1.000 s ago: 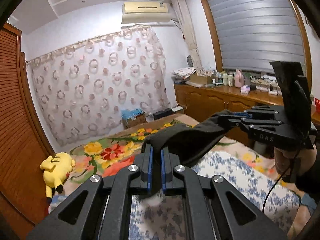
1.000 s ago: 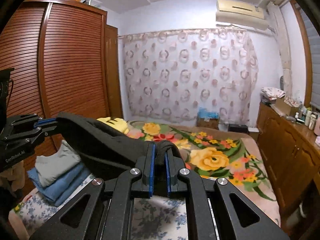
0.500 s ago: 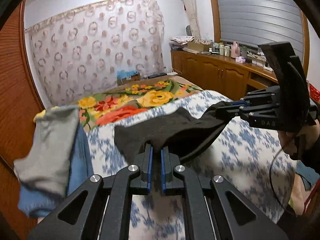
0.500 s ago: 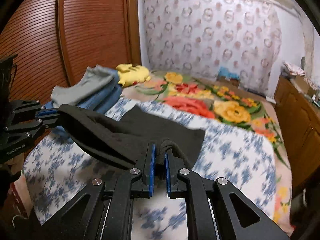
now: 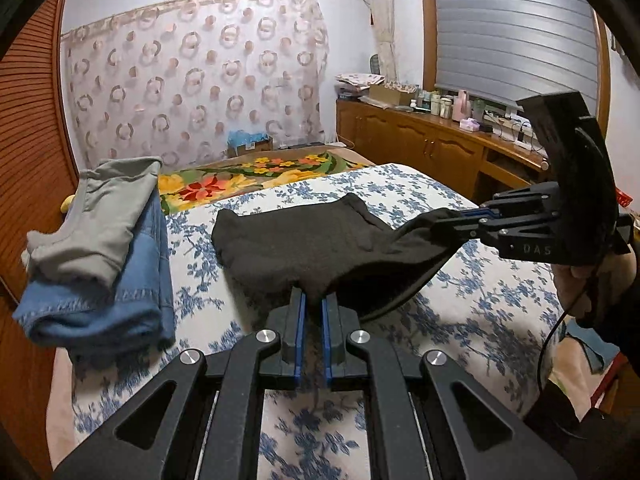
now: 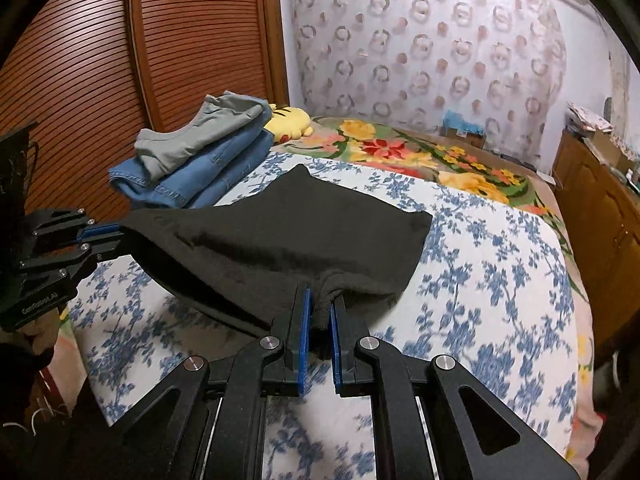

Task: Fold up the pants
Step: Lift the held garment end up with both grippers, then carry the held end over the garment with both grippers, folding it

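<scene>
left gripper and right gripper each clamped on a near corner of the black pants, far end resting on the bed for a flat lay.

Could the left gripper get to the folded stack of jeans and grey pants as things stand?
Probably not yet: the left gripper is shut on the black pants, so it is occupied. The stack lies close on its left on the bedspread, nothing between.

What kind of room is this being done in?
Most likely a home bedroom: a bed with a blue-flowered sheet, a louvred wooden wardrobe, and a stack of folded clothes beside the black pants.
</scene>
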